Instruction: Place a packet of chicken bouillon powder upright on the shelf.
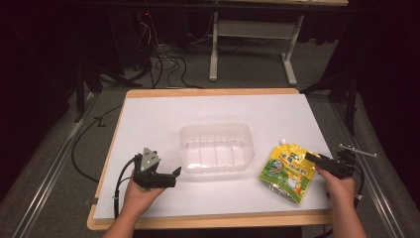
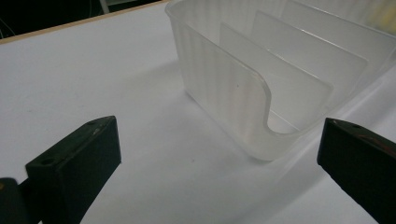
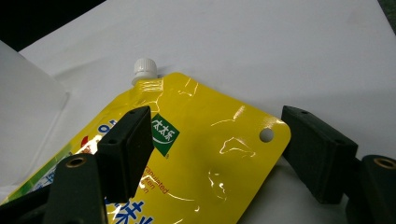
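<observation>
A clear plastic container [image 1: 216,148] with upright dividers inside stands at the middle of the white table sheet [image 1: 163,114]. A yellow spouted pouch [image 1: 288,171] lies flat to its right, with its white cap pointing away from me. My left gripper [image 1: 174,175] rests on the sheet just left of the container, open. In the left gripper view its jaws [image 2: 217,158] stand wide apart before the container's near corner [image 2: 243,107]. My right gripper [image 1: 313,159] is over the pouch's right top corner. It is open, one jaw above the pouch [image 3: 210,154] and the other beside its edge.
The sheet covers a wooden tabletop [image 1: 213,92] whose rim shows all round. Beyond it are a grey carpeted floor, black cables [image 1: 163,62] and the white legs of another desk [image 1: 214,54]. Metal rails run along both sides of the table.
</observation>
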Demonstrator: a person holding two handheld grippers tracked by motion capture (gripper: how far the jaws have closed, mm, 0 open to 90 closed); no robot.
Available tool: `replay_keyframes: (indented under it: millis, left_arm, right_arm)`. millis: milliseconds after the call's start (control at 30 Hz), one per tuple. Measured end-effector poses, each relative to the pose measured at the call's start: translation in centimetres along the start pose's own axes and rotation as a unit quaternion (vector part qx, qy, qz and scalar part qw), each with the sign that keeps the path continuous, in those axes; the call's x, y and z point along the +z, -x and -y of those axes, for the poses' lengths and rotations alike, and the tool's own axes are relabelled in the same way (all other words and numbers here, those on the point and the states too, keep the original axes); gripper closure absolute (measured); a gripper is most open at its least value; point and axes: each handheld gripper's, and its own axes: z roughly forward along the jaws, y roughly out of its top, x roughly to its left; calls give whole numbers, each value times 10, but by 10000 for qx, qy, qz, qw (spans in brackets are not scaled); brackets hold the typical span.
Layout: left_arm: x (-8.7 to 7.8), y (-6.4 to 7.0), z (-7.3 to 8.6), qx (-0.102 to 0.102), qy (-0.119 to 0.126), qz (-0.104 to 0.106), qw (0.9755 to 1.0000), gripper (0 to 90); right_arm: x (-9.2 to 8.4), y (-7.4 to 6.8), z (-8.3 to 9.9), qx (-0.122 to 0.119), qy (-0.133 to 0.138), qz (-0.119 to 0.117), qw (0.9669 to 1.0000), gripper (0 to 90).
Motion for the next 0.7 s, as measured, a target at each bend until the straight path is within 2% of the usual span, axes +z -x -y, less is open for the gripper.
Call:
replay_keyframes:
  millis: [33,67,100,133,233,267,367,400,500,533,567,600,667,700]
  left_arm:
    - [0,0,0,-13,7,12,10000,4]
    - [0,0,0,-13,7,12,10000,4]
    - [0,0,0,-12,13,17,10000,4]
    - [0,0,0,-9,13,21,10000,4]
    - [0,0,0,-6,14,33,10000,5]
    - [0,0,0,2,18,34,10000,5]
    - [0,1,0,17,25,61,10000,5]
    - [0,2,0,41,21,64,10000,6]
    - [0,2,0,49,20,67,10000,6]
    - [1,1,0,59,-6,62,10000,6]
    - [1,1,0,59,-6,62,10000,6]
    - [1,1,0,29,-2,70,10000,6]
    - [1,1,0,19,0,98,10000,7]
    - [1,1,0,19,0,98,10000,9]
  right_arm:
    - [-3,0,0,22,131,-72,9999,346]
    - [-3,0,0,22,131,-72,9999,346]
    - [-8,-1,1,-1,345,-275,9990,424]
    - [-10,-2,1,-51,449,-410,9981,446]
    - [-14,-9,2,-199,547,-661,9961,510]
    - [-14,-10,3,-182,526,-698,9960,532]
    - [-12,-10,4,-210,434,-636,9968,536]
    - [-9,-7,5,-116,280,-437,9986,535]
    - [-7,-4,5,-12,187,-379,9991,536]
    - [-4,-2,5,51,92,-249,9996,536]
    - [-4,-2,5,51,92,-249,9996,536]
    - [1,-2,4,146,-207,-195,9995,542]
    - [2,-5,5,-46,-272,-122,9995,620]
    - [2,-5,5,-46,-272,-122,9995,620]
